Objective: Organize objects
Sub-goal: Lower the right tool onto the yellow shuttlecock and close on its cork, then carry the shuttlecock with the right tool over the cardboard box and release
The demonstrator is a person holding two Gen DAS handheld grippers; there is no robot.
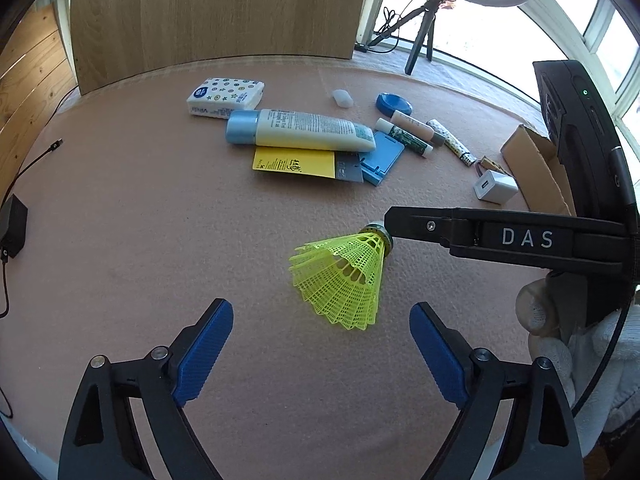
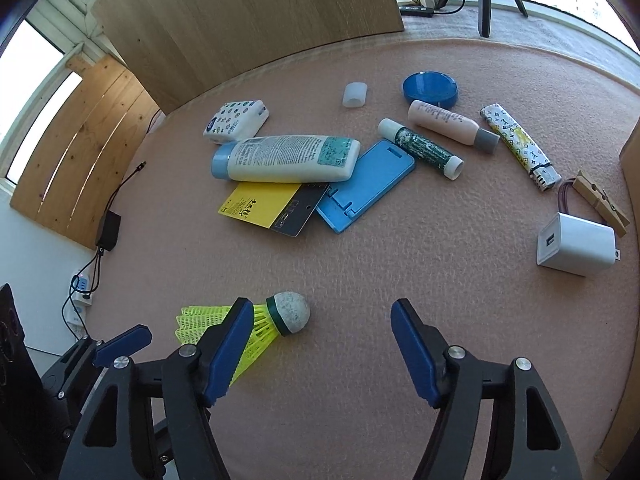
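Left gripper [image 1: 320,344] gapes open just short of the neon-yellow plastic shuttlecock [image 1: 344,276] lying on the pink felt desk [image 1: 160,220]. Right gripper [image 2: 320,344] is open too, its cork tip beside one finger. Only the left view shows "DAS" lettering [image 1: 527,237]; beyond the shuttlecock, a wooden board [image 2: 248,20] and windows.

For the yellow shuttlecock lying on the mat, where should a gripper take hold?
Probably the rounded grey cork head of the yellow mesh-skirted plastic shuttlecock, pinched across its sides from above: it lies on its side on the pink felt mat, and the skirt looks flimsy.
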